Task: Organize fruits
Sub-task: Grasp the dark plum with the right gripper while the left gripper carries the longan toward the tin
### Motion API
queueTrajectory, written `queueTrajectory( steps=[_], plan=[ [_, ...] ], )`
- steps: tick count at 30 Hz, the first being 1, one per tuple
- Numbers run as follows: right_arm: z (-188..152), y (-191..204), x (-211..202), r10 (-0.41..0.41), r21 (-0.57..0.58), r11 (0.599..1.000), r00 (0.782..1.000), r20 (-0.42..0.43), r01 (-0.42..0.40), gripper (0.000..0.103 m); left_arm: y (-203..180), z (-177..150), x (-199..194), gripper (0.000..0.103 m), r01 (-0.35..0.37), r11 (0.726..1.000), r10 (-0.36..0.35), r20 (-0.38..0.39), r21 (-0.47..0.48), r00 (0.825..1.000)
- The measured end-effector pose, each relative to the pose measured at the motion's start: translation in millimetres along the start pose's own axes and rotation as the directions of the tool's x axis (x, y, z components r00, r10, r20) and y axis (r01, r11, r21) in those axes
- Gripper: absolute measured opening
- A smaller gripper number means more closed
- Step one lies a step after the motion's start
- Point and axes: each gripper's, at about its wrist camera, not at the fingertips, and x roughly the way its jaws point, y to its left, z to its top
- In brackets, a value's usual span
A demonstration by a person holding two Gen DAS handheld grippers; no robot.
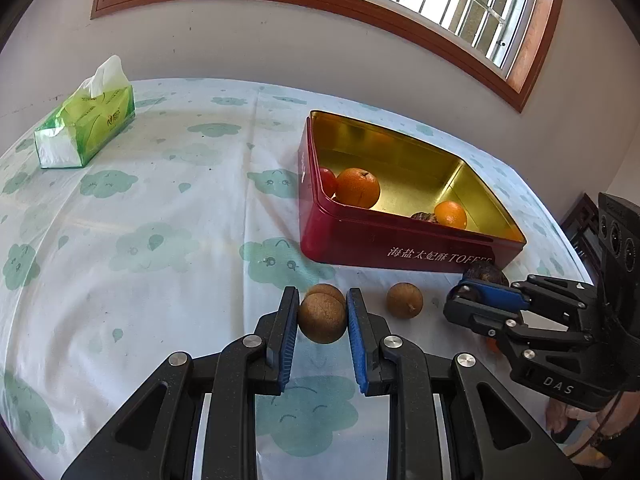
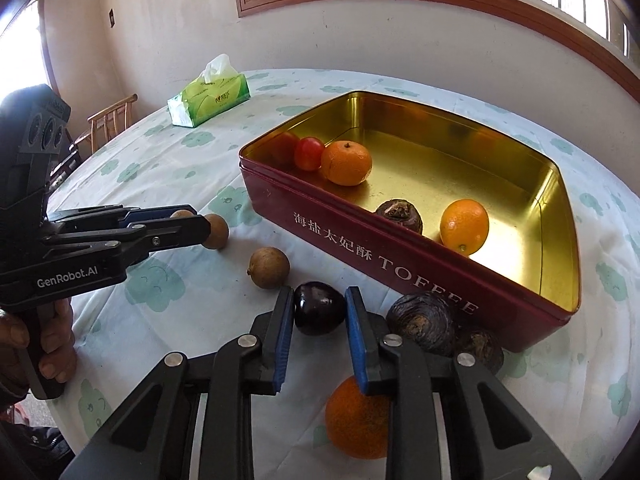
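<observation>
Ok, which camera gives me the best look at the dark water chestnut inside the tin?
The right wrist view: the water chestnut sits unobstructed beside an orange in the tin. In the left wrist view, only its top shows above the tin's near wall.

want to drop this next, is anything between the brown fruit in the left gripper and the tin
Nothing visible blocks it. The left gripper grips the brown fruit; bare tablecloth lies before the open red tin.

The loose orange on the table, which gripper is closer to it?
Right. The right gripper hangs directly over the orange, shut on a dark fruit. The left gripper is far off to its left, holding a longan.
</observation>
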Motion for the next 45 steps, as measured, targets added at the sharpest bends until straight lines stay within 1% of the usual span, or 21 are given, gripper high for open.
queueTrajectory(
  steps=[4, 9, 13, 18, 29, 38, 45],
  plan=[
    [-7.6, -3.7, -28.5, -0.021, 0.048, 0.999, 0.997, 0.069, 0.018, 0.024, -12.4, -0.4, -5.9, 0.025, -0.027, 0.998, 0.026, 0.026, 0.050, 0.999],
    [-15.2, -14.8, -60.2, -0.059, 0.114, 0.993, 0.989, 0.136, 0.044, 0.024, -24.6, 4.8, -13.4, 0.025, -0.024, 0.997, 0.021, 0.050, 0.067, 0.999],
    [-18.9, -23.3, -75.9, -0.088, 0.154, 0.986, 0.982, 0.170, 0.062, 0.024, -35.9, 10.0, -19.5, 0.025, -0.028, 0.996, 0.021, 0.073, 0.090, 0.997],
    [-20.9, -28.0, -81.8, -0.108, 0.181, 0.981, 0.977, 0.186, 0.074, 0.024, -48.4, 16.7, -24.7, 0.025, -0.044, 0.993, 0.033, 0.098, 0.113, 0.995],
    [-17.9, -34.3, -89.4, -0.130, 0.207, 0.974, 0.969, 0.209, 0.086, 0.024, -60.7, 34.9, -24.0, 0.025, -0.066, 0.989, 0.047, 0.137, 0.135, 0.989],
    [-13.1, -41.9, -94.7, -0.151, 0.235, 0.967, 0.962, 0.229, 0.096, 0.024, -72.8, 44.4, -15.0, 0.025, -0.076, 0.981, 0.050, 0.148, 0.176, 0.988],
    [-5.7, -44.1, -94.8, -0.154, 0.234, 0.967, 0.958, 0.241, 0.097, 0.024, -77.7, 50.0, -8.5, 0.025, -0.084, 0.978, 0.055, 0.152, 0.193, 0.987]
  ],
)
